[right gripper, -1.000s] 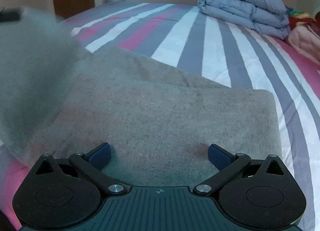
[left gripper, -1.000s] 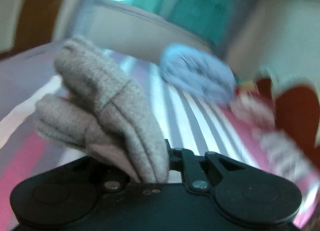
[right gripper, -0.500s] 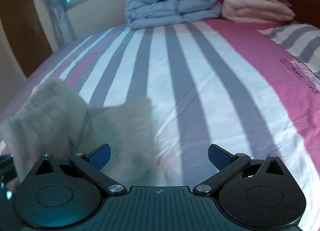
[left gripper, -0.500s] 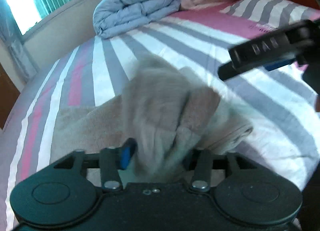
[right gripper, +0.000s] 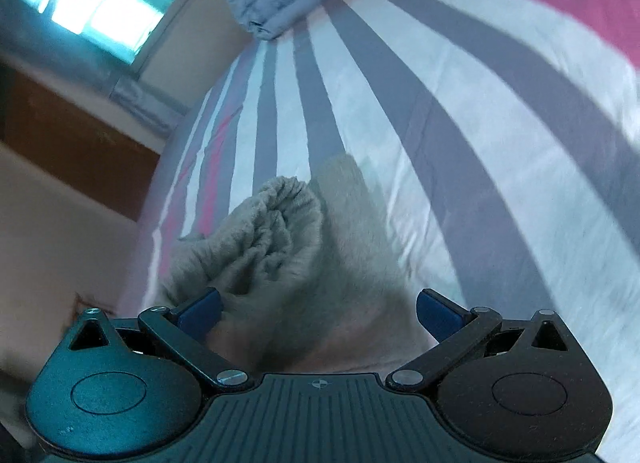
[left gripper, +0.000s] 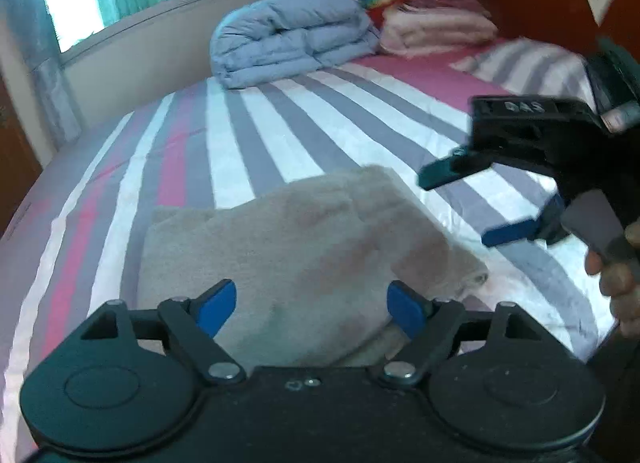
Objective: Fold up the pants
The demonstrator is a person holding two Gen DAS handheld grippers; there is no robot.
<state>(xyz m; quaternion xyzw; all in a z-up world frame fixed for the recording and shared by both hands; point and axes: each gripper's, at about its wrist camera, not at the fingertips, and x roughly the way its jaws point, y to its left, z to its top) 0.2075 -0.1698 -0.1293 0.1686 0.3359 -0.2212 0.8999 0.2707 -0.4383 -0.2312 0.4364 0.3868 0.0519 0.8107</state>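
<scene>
A: The pants (left gripper: pixel 296 255) lie folded on the striped bed (left gripper: pixel 280 135), just ahead of the left gripper (left gripper: pixel 308 305), whose jaws are spread and empty.

B: The right gripper (right gripper: pixel 318 309) is likewise released over the bunched edge. It should press that edge flat, keeping both layers aligned.

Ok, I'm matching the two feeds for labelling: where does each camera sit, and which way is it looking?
Left wrist: on the left hand-held gripper, facing across the striped bed over the folded beige pants; its open fingers, the right hand-held gripper and a hand show.
Right wrist: on the right hand-held gripper, tilted, over the pants' bunched edge; open fingers show.
Shared: pants, bed, blue duvet.
</scene>
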